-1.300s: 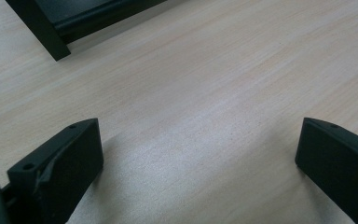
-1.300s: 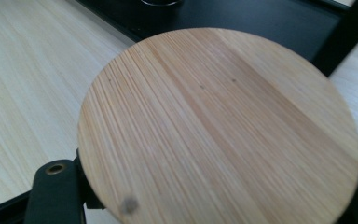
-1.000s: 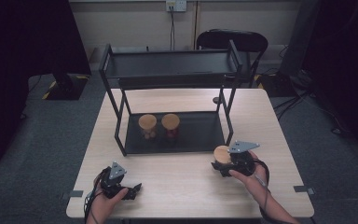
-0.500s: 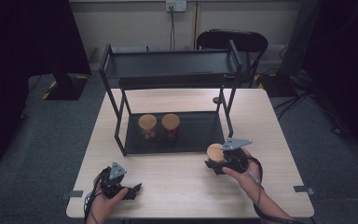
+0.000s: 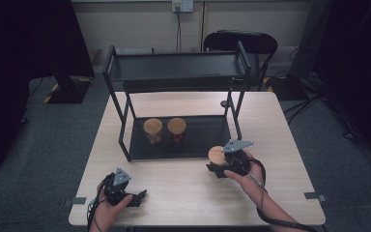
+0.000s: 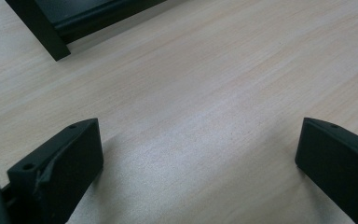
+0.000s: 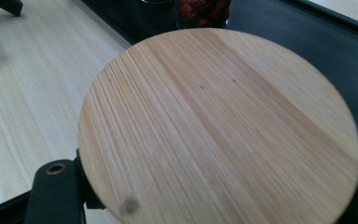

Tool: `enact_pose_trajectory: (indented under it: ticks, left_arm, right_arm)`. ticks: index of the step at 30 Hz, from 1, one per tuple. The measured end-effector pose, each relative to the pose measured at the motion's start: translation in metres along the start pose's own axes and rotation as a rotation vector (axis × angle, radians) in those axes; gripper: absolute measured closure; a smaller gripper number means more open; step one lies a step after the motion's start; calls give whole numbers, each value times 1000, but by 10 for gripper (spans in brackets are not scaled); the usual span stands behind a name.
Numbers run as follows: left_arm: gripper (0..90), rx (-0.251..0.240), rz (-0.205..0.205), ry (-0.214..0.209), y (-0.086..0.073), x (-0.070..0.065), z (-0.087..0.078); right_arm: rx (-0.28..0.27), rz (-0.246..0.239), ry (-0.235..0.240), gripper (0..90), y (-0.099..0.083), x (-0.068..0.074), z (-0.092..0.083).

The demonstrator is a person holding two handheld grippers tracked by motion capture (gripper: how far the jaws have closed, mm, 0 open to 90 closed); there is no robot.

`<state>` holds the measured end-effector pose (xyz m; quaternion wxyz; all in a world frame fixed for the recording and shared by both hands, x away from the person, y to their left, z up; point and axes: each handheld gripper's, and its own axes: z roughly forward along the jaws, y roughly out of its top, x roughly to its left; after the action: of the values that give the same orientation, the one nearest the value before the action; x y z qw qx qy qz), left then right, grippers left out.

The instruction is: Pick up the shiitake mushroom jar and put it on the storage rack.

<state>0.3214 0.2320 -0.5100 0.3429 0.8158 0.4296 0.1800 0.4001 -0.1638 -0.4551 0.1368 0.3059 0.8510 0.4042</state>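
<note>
No writing or label can be read on anything here. The right gripper (image 5: 221, 169) has its fingers pinching a wooden-lidded jar (image 5: 217, 156), which stands upright between them, lid facing up, just in front of the black rack (image 5: 125, 145). The left gripper (image 5: 136, 197) rests low on the bench (image 5: 183, 193), fingers spread around nothing.
</note>
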Motion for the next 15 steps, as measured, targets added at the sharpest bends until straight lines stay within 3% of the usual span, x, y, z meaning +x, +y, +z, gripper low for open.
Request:
enact_pose_trajectory:
  ticks: [15]
  left_arm:
    - [4,1,1,0,0,0,0]
  right_arm:
    - [5,28,-9,257,12,-2,10]
